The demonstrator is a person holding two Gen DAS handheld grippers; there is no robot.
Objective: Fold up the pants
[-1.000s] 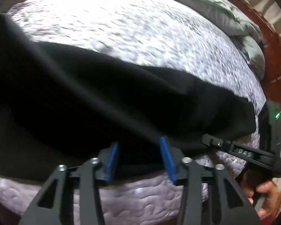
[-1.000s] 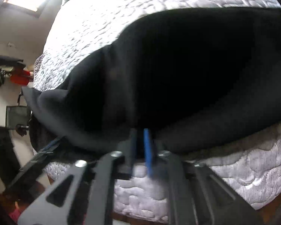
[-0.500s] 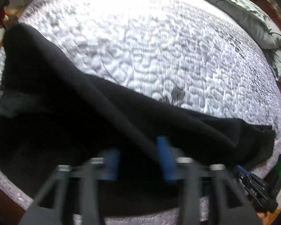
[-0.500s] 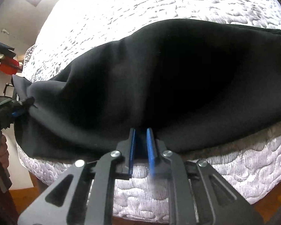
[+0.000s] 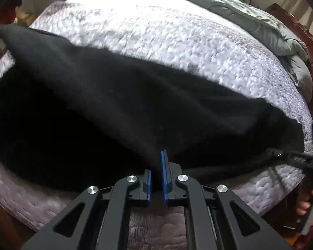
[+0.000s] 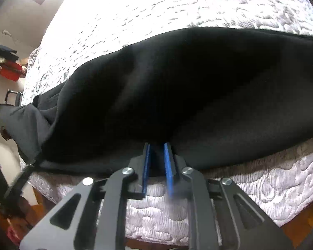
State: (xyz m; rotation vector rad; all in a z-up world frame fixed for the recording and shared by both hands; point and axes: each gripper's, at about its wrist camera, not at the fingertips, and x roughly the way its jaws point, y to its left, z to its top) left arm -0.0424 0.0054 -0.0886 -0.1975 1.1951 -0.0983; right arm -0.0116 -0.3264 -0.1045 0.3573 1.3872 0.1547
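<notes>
the black pants (image 5: 135, 108), soft, limp and light, are spread along the near edge of the bed (image 5: 177, 41), their hem pinched by the left gripper (image 5: 156, 175) just closed on it, while the right gripper (image 6: 158, 162) has been opening, cloth between its slightly parted jaws.

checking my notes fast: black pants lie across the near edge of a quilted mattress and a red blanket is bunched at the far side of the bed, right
Not quite. The black pants do lie across the near edge of the quilted mattress, but the blanket bunched at the far side is grey-green, not red. The left wrist view shows it along the top right of the bed.
</notes>
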